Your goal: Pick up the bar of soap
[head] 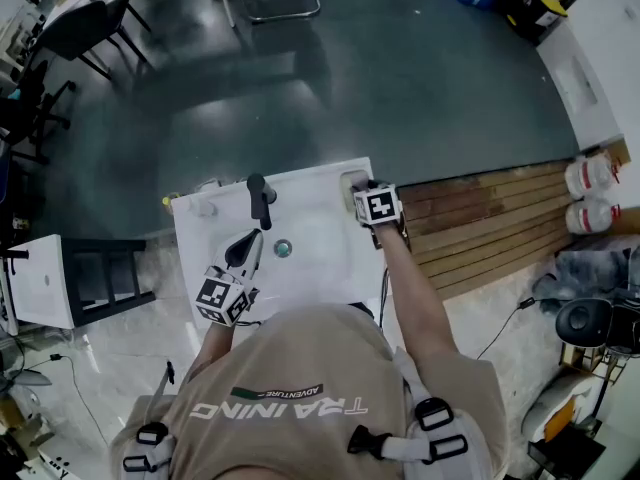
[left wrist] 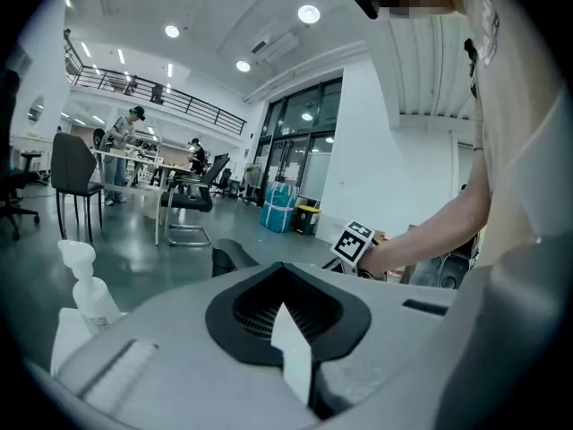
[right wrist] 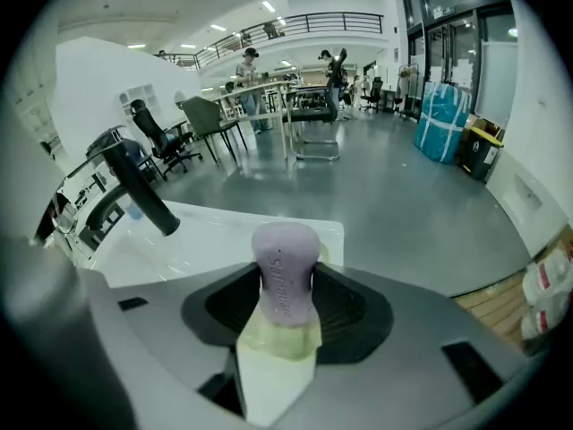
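Right gripper (right wrist: 279,352) clamps the lilac bar of soap (right wrist: 285,271) at the counter's (head: 320,193) far right corner; left gripper (left wrist: 291,348) sits closed, empty. Grasp seems made; next, lift straight up.

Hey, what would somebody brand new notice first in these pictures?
Most striking is the pale purple bar of soap, clamped between the jaws of the right gripper at the far right corner of the white sink. Next comes the black tap at the sink's back, left of the soap. The left gripper hangs over the basin's near side, jaws together with nothing in them.
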`<state>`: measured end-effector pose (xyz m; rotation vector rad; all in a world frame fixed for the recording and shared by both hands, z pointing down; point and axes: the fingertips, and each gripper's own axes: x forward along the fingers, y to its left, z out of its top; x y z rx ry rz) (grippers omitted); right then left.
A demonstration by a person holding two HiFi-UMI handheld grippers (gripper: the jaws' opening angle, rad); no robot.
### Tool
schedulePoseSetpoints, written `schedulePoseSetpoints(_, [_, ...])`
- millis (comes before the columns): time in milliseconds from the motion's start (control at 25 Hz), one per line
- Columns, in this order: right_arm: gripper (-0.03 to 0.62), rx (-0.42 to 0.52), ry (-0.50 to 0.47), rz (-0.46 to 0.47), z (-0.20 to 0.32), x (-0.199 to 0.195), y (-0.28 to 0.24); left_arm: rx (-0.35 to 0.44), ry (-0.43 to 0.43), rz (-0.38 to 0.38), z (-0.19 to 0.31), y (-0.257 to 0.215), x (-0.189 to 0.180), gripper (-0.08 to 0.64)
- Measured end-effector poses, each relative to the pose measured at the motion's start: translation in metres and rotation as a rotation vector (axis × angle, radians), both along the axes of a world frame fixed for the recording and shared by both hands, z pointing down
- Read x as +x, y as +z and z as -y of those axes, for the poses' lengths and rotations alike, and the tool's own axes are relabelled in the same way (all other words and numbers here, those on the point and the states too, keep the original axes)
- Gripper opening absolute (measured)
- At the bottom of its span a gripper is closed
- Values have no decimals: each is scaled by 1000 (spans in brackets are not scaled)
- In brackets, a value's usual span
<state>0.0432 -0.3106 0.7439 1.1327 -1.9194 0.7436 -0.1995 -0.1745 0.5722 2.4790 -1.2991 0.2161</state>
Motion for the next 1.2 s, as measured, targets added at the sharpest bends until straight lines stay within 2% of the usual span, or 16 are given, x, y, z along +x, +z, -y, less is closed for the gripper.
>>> schedulePoseSetpoints(200, [183,77,-55,70,-12,-4,-3,1,8,9,-1,0,3,-8])
schedulePoseSetpoints(360, [181,142,-53,119,-20,-5,-7,-2,16,17,-3,0,5,-8])
schedulePoseSetpoints(600, [181,320,-77,230,-28,-13,-27,-9,19,32,-5,-1,4,-8])
schedulePoseSetpoints(720, [181,393,-81,268,-29,-17,-42,-11,20,36,-6,-1,3,-8])
schedulePoseSetpoints(1200, [181,559,-125,379,-34,-31,-138,45,21,41,2,-20,7,-8])
